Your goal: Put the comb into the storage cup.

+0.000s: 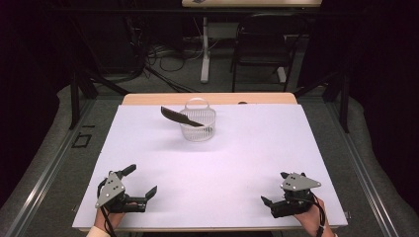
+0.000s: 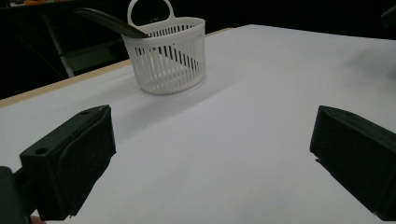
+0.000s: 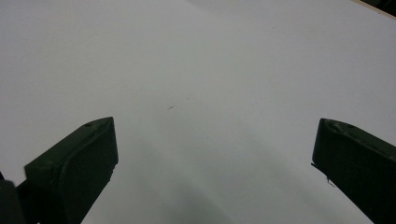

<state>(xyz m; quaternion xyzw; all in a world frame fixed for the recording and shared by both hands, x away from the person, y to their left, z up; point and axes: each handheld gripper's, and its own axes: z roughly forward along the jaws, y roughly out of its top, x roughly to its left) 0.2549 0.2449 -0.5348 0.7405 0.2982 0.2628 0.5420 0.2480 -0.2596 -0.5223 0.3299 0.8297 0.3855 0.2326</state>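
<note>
At the near edge of the white table [image 1: 217, 163], the person's two hands each hold a gripper low over the surface. The left gripper [image 1: 142, 181] sits at the near left corner, its jaws spread wide with nothing between them; in the left gripper view the two black jaws stand far apart with bare white tabletop in the gap. The right gripper [image 1: 274, 187] sits at the near right corner, well apart from the left one. Its jaws are likewise released and empty, and the right gripper view shows plain white surface between them.

Farther up the table, towards the far edge and a little left of centre, stands a white basket [image 1: 198, 125] with slotted walls and a looped handle on its far rim. It is upright and well apart from both grippers. A dark knife [image 1: 179, 117] rests in it at a slant, one end down inside and the other sticking out over the basket's left rim. In the left gripper view the basket [image 2: 169, 55] appears ahead of the jaws, with the knife [image 2: 112, 22] jutting out to the upper left.

Beyond the table, a dark chair [image 1: 264, 44] stands on the floor.
</note>
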